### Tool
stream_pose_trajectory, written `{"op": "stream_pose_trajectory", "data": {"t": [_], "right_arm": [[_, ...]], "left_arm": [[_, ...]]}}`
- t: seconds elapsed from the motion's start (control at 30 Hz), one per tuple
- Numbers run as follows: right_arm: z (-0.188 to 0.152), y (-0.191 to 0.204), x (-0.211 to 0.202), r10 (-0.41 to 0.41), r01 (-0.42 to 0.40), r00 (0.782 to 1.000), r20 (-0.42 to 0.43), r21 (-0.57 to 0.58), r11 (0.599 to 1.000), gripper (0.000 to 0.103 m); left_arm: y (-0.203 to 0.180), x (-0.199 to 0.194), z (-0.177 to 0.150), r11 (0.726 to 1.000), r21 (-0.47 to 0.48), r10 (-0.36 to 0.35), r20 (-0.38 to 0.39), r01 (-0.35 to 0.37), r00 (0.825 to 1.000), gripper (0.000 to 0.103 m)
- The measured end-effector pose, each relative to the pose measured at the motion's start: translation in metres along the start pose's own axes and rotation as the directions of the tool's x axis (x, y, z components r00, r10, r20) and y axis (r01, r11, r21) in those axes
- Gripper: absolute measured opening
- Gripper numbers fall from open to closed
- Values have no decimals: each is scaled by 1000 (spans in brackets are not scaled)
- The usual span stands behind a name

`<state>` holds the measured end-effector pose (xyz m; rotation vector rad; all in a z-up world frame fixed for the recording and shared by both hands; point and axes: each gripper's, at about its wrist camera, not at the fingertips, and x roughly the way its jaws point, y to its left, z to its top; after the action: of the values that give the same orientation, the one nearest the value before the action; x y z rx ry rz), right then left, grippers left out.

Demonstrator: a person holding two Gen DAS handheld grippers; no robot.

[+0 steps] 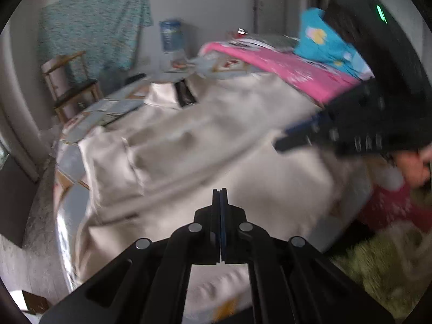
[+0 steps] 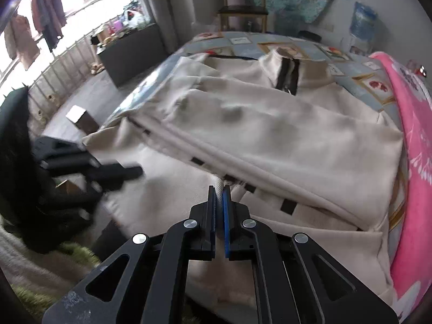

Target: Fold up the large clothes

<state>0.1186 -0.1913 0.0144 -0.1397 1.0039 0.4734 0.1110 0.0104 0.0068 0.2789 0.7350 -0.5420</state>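
A large cream jacket (image 1: 202,140) with a black zip lies spread on a table, collar (image 2: 283,62) at the far side and one side folded over along a long crease (image 2: 243,167). My left gripper (image 1: 220,192) hangs over its near part with the jaws pressed together; I see no cloth between them. It shows blurred at the left of the right wrist view (image 2: 135,172). My right gripper (image 2: 219,187) is shut on a ridge of the jacket's cream cloth at the near end of the crease. In the left wrist view the right gripper (image 1: 280,144) is a dark blur.
The table cover (image 2: 351,62) is pale blue with framed pictures. A pink blanket (image 2: 413,135) runs along the right side, with a bright blue printed cloth (image 1: 321,40) behind it. A wooden chair (image 2: 243,8) stands beyond the table. A hand (image 1: 413,167) holds the right gripper. A green rug (image 1: 378,264) lies below.
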Motion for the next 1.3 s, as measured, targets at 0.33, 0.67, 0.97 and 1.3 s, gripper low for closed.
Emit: {"op": "stream_pose_trajectory", "data": {"t": [0.33,0.67,0.97,1.3], "right_arm": [[-8,-6,44,-66,65,997,-30,-23,998,4],[-5,0,18,-77,79,996,51,-30,996,4],[-9,-1,22,-92,94,994,55,-34,995,4],[-10,11,1,-141,149,981,131,-49,988,4]], "left_arm": [[50,-1,-12,985,-139,94,-85,-105,992,1],[102,4,-37,942,-207,220,-214,-264,952,32],[99,25,-37,956,-168,199,-226,-239,954,27],[95,-44,-15,933,-181,306,-53,-310,951,4]]}}
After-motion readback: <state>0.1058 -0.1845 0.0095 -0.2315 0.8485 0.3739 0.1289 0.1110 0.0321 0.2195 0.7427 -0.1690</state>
